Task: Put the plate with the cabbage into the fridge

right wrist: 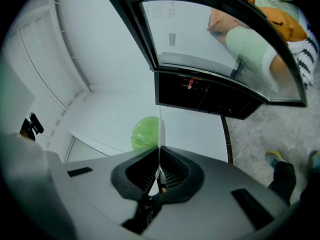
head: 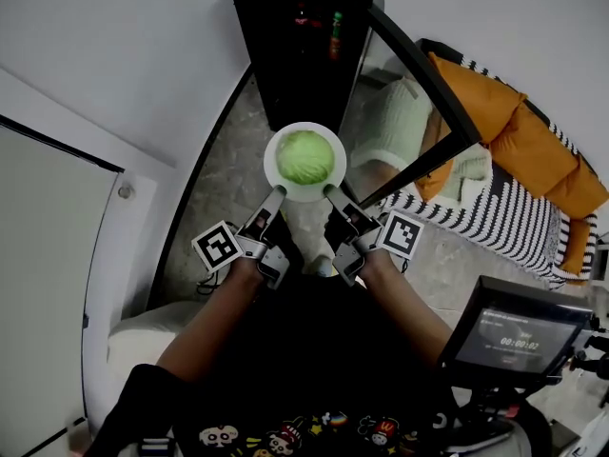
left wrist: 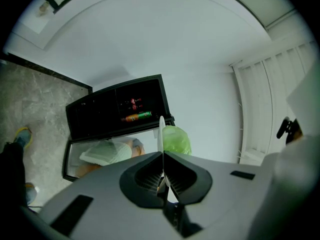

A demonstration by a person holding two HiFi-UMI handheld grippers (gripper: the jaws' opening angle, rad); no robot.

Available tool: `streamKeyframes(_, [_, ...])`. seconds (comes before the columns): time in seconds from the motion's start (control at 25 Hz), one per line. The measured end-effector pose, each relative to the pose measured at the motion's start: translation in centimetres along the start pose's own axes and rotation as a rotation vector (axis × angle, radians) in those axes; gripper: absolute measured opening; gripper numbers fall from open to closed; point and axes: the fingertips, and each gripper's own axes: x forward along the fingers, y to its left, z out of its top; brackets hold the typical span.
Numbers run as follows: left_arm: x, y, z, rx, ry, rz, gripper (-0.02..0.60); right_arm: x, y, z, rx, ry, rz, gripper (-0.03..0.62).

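Plate (head: 306, 196) with cabbage (head: 304, 157) hangs in air before the open fridge (head: 290, 65). Left gripper (head: 275, 195) and right gripper (head: 331, 193) each clamp its rim (thin edge pinch). Risk: uneven tilt rolls the cabbage off.

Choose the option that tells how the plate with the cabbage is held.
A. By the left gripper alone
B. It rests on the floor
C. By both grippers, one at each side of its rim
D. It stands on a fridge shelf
C: in the head view the left gripper and the right gripper each pinch the rim of the plate that carries the cabbage, and each gripper view shows its jaws shut on the plate's edge.
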Motion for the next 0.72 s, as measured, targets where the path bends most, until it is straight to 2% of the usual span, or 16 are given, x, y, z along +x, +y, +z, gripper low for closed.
streamKeyframes(0.72, [0.35, 0.0, -0.08, 0.005, 0.021, -0.004, 0.009, -0.12, 0.01, 0.31, -0.01, -0.015, 0.005, 0.015])
